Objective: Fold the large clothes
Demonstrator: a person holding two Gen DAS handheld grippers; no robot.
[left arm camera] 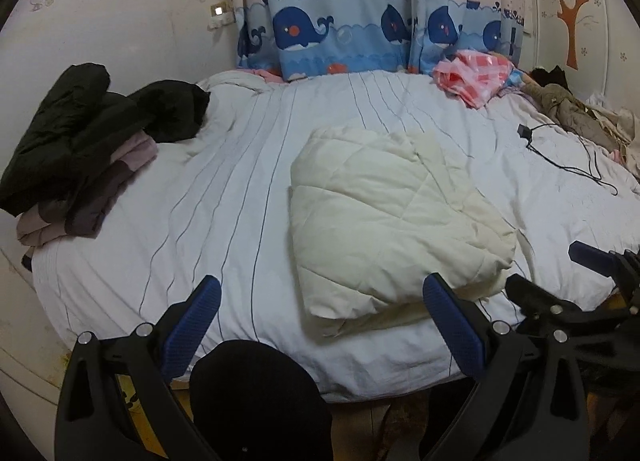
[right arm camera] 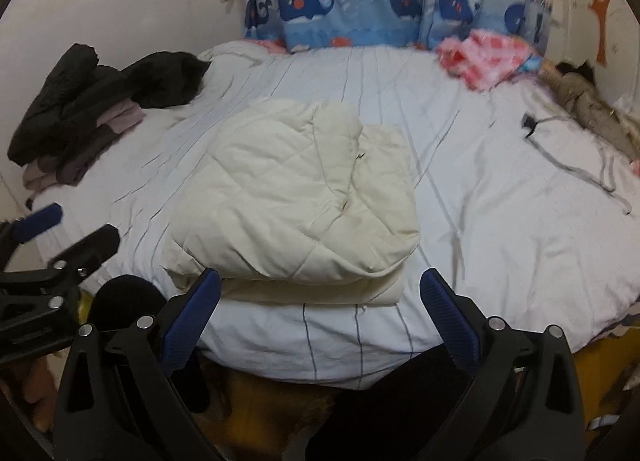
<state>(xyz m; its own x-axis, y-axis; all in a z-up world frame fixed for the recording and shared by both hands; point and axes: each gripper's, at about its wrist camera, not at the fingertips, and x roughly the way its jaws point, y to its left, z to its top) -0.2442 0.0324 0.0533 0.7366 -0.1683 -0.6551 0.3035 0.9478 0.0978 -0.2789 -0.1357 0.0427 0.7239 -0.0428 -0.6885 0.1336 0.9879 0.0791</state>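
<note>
On bed (left arm camera: 248,165), centre-front: cream quilted garment (left arm camera: 392,217) is lying folded into a thick, roughly square bundle, resting directly on white bedspread w/ thin dark stripes. Near edge of bundle is sitting just back from front edge of bed; layers are showing stacked along that edge in right wrist view (right arm camera: 304,213).

Left gripper (left arm camera: 320,305): jaws are standing wide apart, blue pads facing inward, nothing between them. It is hovering above front edge of bed; its right finger is overlapping near corner of cream bundle in the view, contact cannot be confirmed.

Right gripper (right arm camera: 320,293): jaws are also standing wide, holding nothing, hanging just in front of bundle's near edge, apart from it. Each gripper is appearing at edge of the other's view, so the two are sitting side by side.

Left side of bed: black puffy jacket (left arm camera: 80,117) is lying heaped over folded pinkish-grey clothes (left arm camera: 104,185). Far right: pink checked cloth (left arm camera: 476,73) is lying crumpled near whale-print curtain (left arm camera: 340,37); khaki garment (left arm camera: 568,113) is lying along right edge. Black cable w/ small plug (left arm camera: 560,157) is trailing across bedspread, well apart from bundle. Right wrist view is slightly blurred twd right side.
</note>
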